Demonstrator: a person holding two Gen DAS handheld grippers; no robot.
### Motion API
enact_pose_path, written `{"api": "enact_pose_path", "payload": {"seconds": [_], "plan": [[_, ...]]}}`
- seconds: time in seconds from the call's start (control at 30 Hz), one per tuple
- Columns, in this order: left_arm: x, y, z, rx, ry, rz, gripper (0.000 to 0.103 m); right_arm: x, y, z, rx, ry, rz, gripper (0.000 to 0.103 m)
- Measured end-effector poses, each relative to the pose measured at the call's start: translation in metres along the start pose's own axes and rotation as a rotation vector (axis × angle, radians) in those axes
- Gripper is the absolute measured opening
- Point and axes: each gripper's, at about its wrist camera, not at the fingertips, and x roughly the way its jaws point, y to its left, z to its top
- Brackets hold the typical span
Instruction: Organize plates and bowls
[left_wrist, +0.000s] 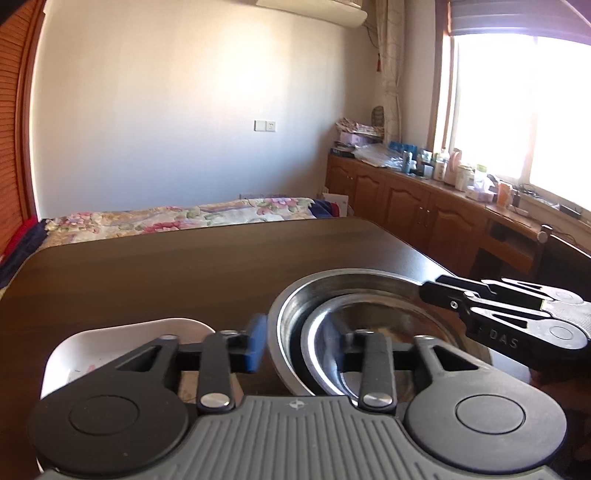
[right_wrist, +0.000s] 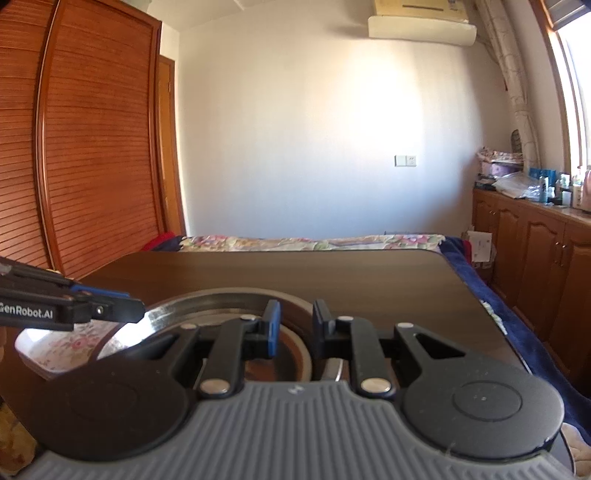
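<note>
Indoors, dark wooden table (left_wrist: 155, 273), bedroom, floral bed (left_wrist: 177, 216)

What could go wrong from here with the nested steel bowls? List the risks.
1. The left tool stands open astride the rim of the outer steel bowl. Lifted only from the far rim, where the right tool sits, it could tip and the inner bowl might slide out.
2. The white plate lies close beside the left tool's outer finger; a sideways move may knock it.

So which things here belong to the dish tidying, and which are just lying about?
Job: large steel bowl; smaller steel bowl nested inside it; white floral dish.
Lying about: bottles and boxes on the cabinet counter; floral bedspread.
</note>
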Motion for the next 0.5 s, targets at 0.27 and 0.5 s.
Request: {"api": "enact_pose_path", "payload": {"seconds": [0.27, 0.5], "plan": [[0.003, 0.000, -0.010, -0.007, -0.017, 0.023, 0.068, 0.000, -0.003, -0.007, 0.002, -0.011, -0.036, 0.040], [0.006, -0.004, -0.013, -0.009, -0.017, 0.019, 0.070, -0.001, -0.007, -0.012, 0.028, -0.011, -0.049, 0.047]]}}
